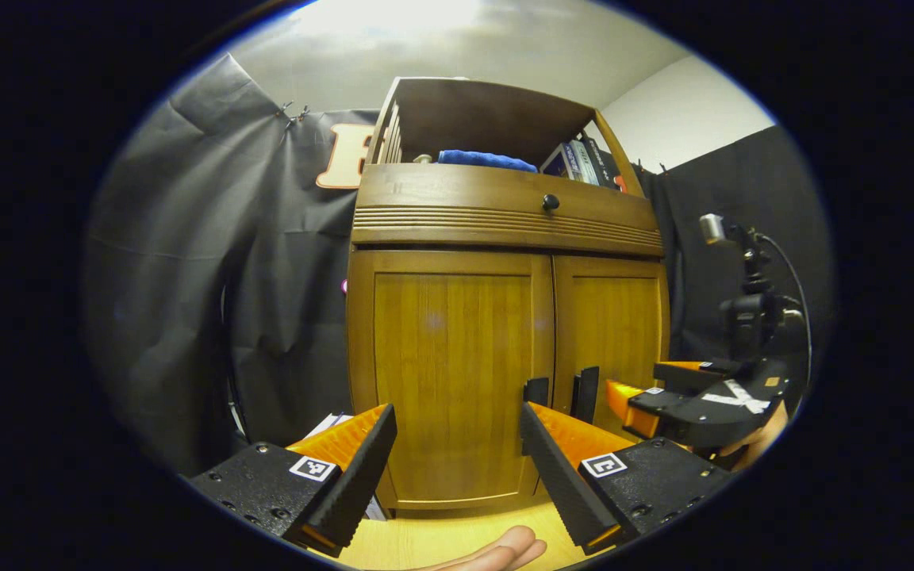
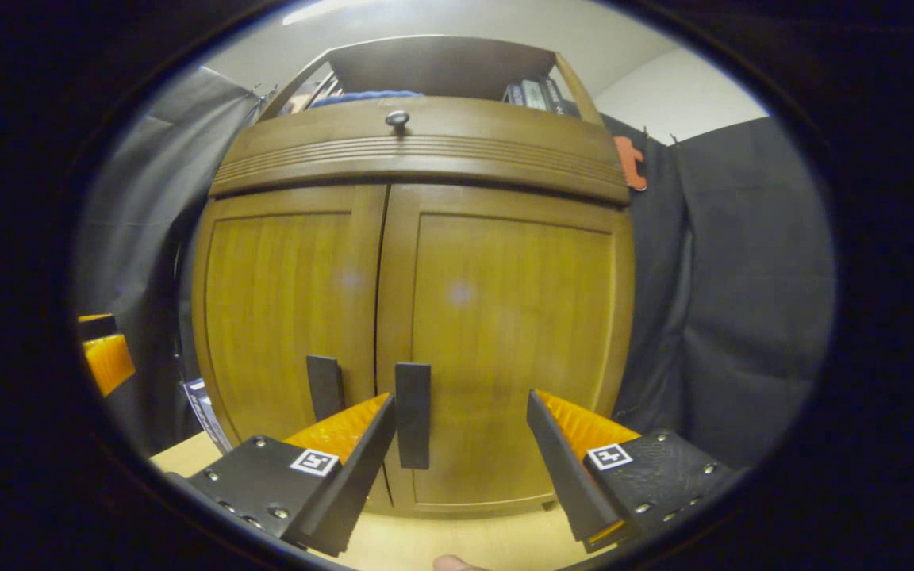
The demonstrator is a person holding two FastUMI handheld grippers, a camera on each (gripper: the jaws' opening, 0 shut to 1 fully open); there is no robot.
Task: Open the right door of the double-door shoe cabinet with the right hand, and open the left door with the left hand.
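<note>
Shoe cabinet (image 1: 505,317) stood at centre frame, both doors shut. Left door (image 1: 451,381) and right door (image 1: 614,325) each carried a dark vertical handle near the centre seam, left handle (image 1: 536,391), right handle (image 1: 585,393). Left gripper (image 1: 457,460) sat at six o'clock, jaws spread wide, clear of the door. Right gripper (image 1: 624,400) was at four o'clock, just beside the right handle; contact indeterminate. Drawer knob (image 1: 551,202) at twelve o'clock, blue cloth (image 1: 485,159) above it.
</note>
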